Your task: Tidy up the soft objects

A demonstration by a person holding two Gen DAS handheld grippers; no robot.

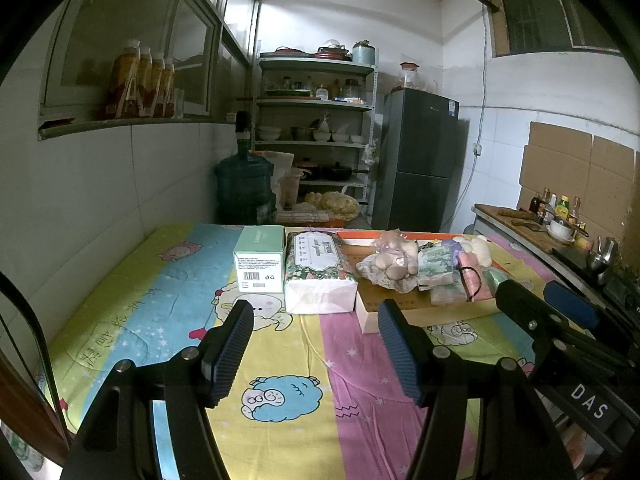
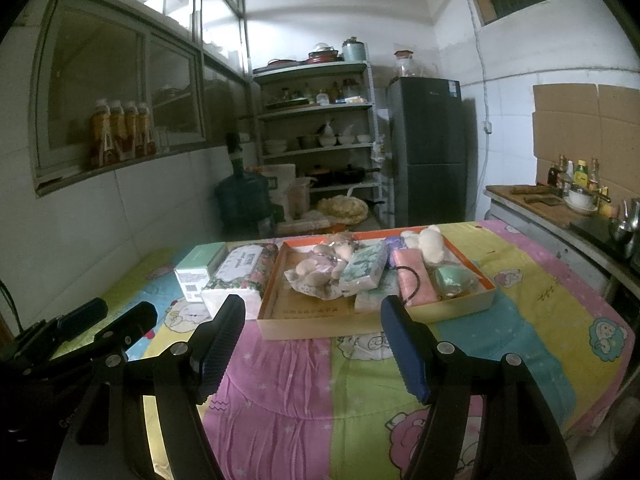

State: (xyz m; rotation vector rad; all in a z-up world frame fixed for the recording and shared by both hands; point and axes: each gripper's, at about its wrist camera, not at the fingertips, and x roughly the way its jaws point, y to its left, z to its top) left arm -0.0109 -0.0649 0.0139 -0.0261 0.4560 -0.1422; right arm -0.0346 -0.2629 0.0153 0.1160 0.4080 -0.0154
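Note:
An orange-rimmed cardboard tray (image 2: 276, 326) (image 1: 370, 320) lies on the cartoon-print cloth. In it are a bagged plush toy (image 2: 320, 272) (image 1: 390, 266), green tissue packs (image 2: 366, 266) (image 1: 436, 264), a pink pouch (image 2: 412, 280), a cream teddy (image 2: 428, 242) and a green item (image 2: 454, 278). Left of the tray lie a floral tissue pack (image 1: 316, 272) (image 2: 240, 270) and a green box (image 1: 260, 258) (image 2: 198, 270). My left gripper (image 1: 316, 320) is open and empty, short of the floral pack. My right gripper (image 2: 312, 314) is open and empty before the tray's near edge.
A tiled wall runs along the left. Behind the table stand a water jug (image 1: 244, 184), a metal shelf with dishes (image 1: 316, 120) and a dark fridge (image 1: 424, 160). A counter with bottles and a bowl (image 2: 576, 200) is at the right.

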